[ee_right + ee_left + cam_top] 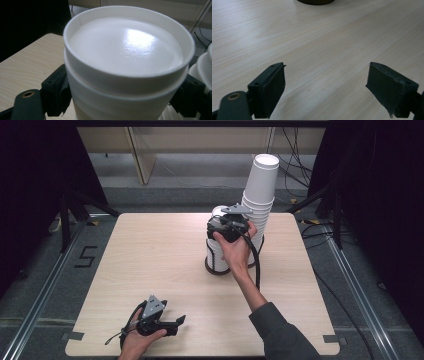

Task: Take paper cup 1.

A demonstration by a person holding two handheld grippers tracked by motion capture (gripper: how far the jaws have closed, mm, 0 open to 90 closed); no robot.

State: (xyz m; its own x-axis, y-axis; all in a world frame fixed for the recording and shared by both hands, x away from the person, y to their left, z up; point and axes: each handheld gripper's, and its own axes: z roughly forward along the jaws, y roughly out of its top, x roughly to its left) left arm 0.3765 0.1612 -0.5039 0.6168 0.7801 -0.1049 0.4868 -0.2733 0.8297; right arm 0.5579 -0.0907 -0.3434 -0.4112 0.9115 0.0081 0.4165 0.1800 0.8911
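Two stacks of upside-down white paper cups stand at the table's far middle. The tall stack [260,190] leans to the right. In front of it and to its left is the short stack [216,251], and my right gripper [220,221] is shut on its top cup. In the right gripper view that top cup [125,50] sits bottom up between the two black jaws, which press its sides; my right gripper [122,96] holds it just under the rim. My left gripper [176,323] rests open near the table's front edge. Its jaws stand wide apart over bare wood [325,75].
A dark round base [212,268] lies under the short stack; its edge [315,2] also shows in the left gripper view. The wooden table [150,250] is bare on its left half. Cables [300,175] lie on the floor beyond the far right corner.
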